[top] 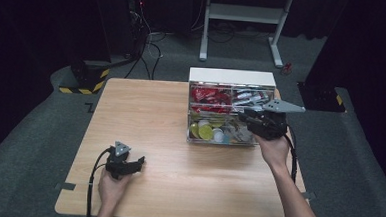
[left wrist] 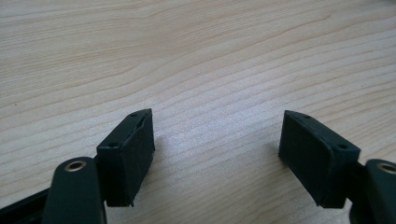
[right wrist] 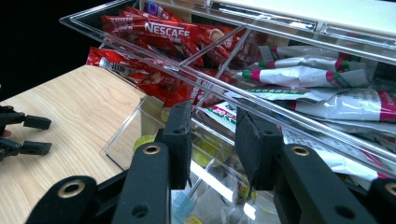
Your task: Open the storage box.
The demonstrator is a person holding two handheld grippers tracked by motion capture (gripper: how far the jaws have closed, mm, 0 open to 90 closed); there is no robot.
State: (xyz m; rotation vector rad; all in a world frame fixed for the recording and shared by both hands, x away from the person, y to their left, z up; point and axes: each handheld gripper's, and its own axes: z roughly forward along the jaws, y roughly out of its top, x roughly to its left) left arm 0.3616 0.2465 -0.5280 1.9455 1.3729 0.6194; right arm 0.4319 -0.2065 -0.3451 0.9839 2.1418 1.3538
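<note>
A clear drawer organizer with a white top (top: pixel 232 76) stands at the table's back right. Its upper drawer holds red Nescafe sachets (right wrist: pixel 159 32) on one side and white sachets (right wrist: pixel 308 74) with pink and green ends on the other. The lower drawer is pulled out and holds yellow and white round pods (top: pixel 205 131). My right gripper (right wrist: pixel 212 112) reaches into that lower drawer, jaws a narrow gap apart, and I see nothing clamped between them. My left gripper (left wrist: pixel 217 114) rests open on bare wood at the table's front left (top: pixel 139 164).
The wooden table (top: pixel 170 117) has open surface left of and in front of the organizer. The upper drawer's clear front edge (right wrist: pixel 280 116) runs just above my right jaws. Beyond the table are a white stand (top: pixel 243 13) and cables on the grey floor.
</note>
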